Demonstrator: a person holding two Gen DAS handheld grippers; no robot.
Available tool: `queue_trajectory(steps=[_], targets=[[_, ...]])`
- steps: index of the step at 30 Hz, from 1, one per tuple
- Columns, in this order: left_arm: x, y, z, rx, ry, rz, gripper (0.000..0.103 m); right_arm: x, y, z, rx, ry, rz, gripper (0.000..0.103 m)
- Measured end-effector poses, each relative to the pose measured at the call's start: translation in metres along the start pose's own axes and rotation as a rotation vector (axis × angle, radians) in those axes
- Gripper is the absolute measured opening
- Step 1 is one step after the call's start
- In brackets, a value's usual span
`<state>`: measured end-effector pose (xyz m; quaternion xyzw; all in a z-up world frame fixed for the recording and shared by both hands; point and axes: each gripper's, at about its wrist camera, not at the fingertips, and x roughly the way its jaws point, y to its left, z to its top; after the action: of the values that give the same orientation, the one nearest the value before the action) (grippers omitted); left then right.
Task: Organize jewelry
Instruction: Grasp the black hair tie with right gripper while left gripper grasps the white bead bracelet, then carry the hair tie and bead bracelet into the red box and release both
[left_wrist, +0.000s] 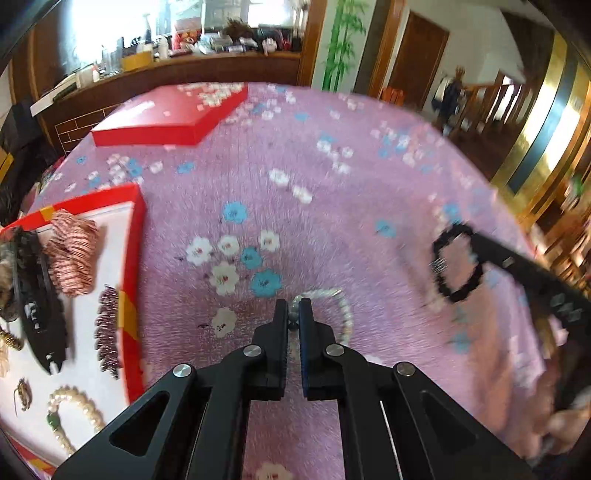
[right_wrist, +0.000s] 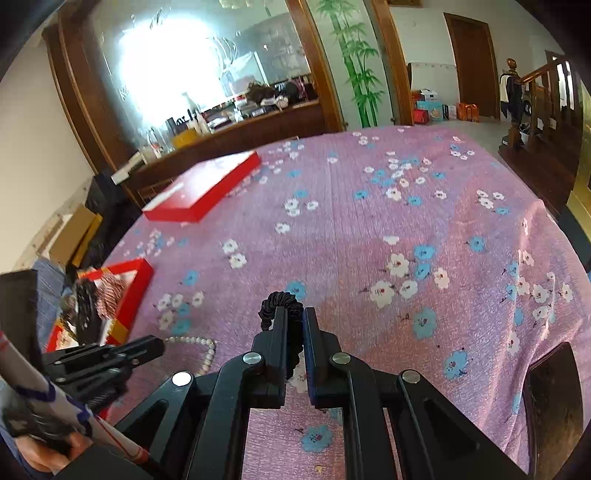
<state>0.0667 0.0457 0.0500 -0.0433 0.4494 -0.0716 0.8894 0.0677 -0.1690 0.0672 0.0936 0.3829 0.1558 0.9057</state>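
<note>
Two hand-held grippers are recorded over a table covered with a pink floral cloth (left_wrist: 332, 206).

Left gripper (left_wrist: 293, 310): jaws are closed on a pearl bracelet (left_wrist: 343, 314), which is pinched at one side while the rest of its loop lies on the cloth to the right of the fingertips. In the right wrist view the same gripper (right_wrist: 157, 347) is seen at lower left, with the pearl strand (right_wrist: 205, 350) trailing from its tip.

Right gripper (right_wrist: 294, 317): jaws are clamped on a black hair tie (right_wrist: 277, 301), whose coiled loop is bunched above and between the fingers. In the left wrist view this gripper (left_wrist: 476, 240) enters from the right, the black loop (left_wrist: 456, 262) hanging at its tip above the cloth.

Open red box (left_wrist: 135, 266), at left: a white interior is shown, holding a striped scrunchie (left_wrist: 72, 254), a black hair clip (left_wrist: 40, 306), a dark comb clip (left_wrist: 107, 332) and a pearl string (left_wrist: 74, 413).

Red lid (left_wrist: 173, 114): placed flat at the far side of the table, well apart from the box.
</note>
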Motion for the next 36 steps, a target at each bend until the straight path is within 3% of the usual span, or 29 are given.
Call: queue_trajectory(steps=[7,11,17,26,32,36], targets=[[-0.073,0.015,0.002,-0.021,-0.127,-0.020,0.005,-0.016,0.017,0.001,-0.017,-0.049,0.086,0.008],[-0.104,0.039,-0.008,-0.033,-0.168,0.010,0.005,-0.017,0.039,-0.004,-0.022,-0.018,0.158,0.009],[-0.138,0.091,-0.030,-0.091,-0.197,0.058,0.005,-0.014,0.108,-0.020,-0.076,0.056,0.306,0.009],[-0.152,0.170,-0.064,-0.215,-0.194,0.111,0.005,0.010,0.227,-0.053,-0.226,0.174,0.432,0.009],[-0.144,0.204,-0.080,-0.275,-0.167,0.117,0.005,0.037,0.268,-0.068,-0.258,0.251,0.468,0.010],[-0.133,0.218,-0.091,-0.302,-0.143,0.126,0.005,0.059,0.277,-0.079,-0.271,0.292,0.443,0.010]])
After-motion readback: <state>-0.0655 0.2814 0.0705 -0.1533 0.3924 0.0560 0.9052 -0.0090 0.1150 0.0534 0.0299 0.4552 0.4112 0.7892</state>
